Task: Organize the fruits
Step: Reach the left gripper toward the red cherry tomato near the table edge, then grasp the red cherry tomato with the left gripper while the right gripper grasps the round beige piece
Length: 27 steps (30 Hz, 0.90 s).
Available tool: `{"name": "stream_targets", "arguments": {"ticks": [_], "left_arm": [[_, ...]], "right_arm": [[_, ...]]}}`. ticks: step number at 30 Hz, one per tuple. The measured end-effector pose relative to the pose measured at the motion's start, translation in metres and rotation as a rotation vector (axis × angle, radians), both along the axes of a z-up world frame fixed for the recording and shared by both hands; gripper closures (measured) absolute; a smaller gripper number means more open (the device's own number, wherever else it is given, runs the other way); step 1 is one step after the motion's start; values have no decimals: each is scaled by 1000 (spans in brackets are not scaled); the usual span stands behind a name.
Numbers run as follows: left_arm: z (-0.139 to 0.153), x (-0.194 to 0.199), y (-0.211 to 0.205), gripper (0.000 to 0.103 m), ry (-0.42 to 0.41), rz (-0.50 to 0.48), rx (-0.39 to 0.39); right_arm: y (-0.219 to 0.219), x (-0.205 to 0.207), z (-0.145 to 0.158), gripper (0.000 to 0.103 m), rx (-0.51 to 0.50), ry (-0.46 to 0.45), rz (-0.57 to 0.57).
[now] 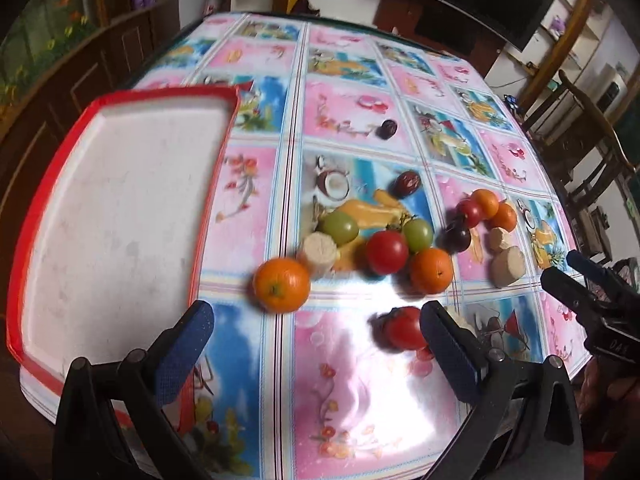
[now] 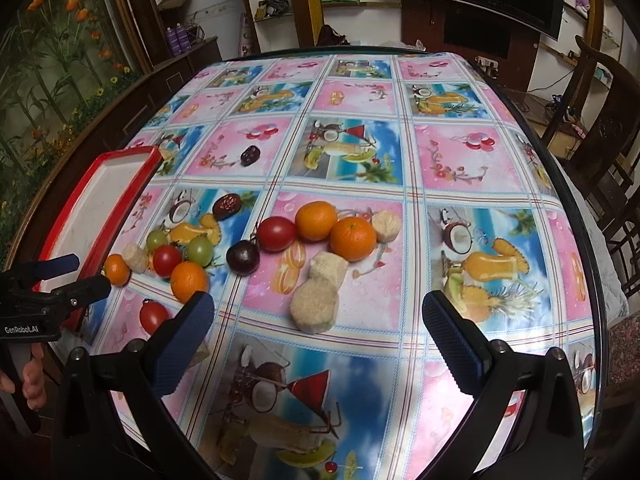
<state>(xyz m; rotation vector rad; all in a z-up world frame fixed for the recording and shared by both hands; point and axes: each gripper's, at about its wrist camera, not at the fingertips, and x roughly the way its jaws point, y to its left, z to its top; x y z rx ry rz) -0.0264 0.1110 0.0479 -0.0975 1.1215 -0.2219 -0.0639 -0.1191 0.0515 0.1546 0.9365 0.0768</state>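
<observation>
Ideally the left gripper (image 1: 316, 328), jaws apart, squarely straddles the nearest orange (image 1: 281, 285) beside the tray (image 1: 120, 98); right gripper (image 2: 318, 320) apart too.

My left claw's finger (image 1: 448, 344) hides part of a tomato (image 1: 402, 328). The tray (image 1: 24, 280) runs off the left edge, blurred.

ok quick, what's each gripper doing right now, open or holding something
Left gripper: open, holding nothing.
Right gripper: open, holding nothing.
</observation>
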Motion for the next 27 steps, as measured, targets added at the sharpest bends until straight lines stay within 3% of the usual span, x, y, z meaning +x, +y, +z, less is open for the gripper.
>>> {"name": "stream_targets", "arguments": {"ticks": [8, 11, 12, 13, 16, 27], "left_arm": [[-6, -5, -21, 5, 39, -130, 2], [-9, -4, -30, 15, 58, -174, -3], [-13, -4, -34, 23, 76, -196, -6], [-16, -4, -36, 34, 92, -212, -12], [-23, -4, -42, 44, 131, -243, -30], [-31, -3, -59, 47, 122, -305, -8]], "right_arm": [[2, 2, -8, 0, 7, 60, -6], [1, 4, -12, 0, 17, 79, -12], [0, 5, -14, 1, 24, 88, -14], [0, 5, -15, 3, 29, 95, -14], [0, 9, -20, 17, 41, 123, -3], [2, 22, -35, 33, 55, 175, 22]]}}
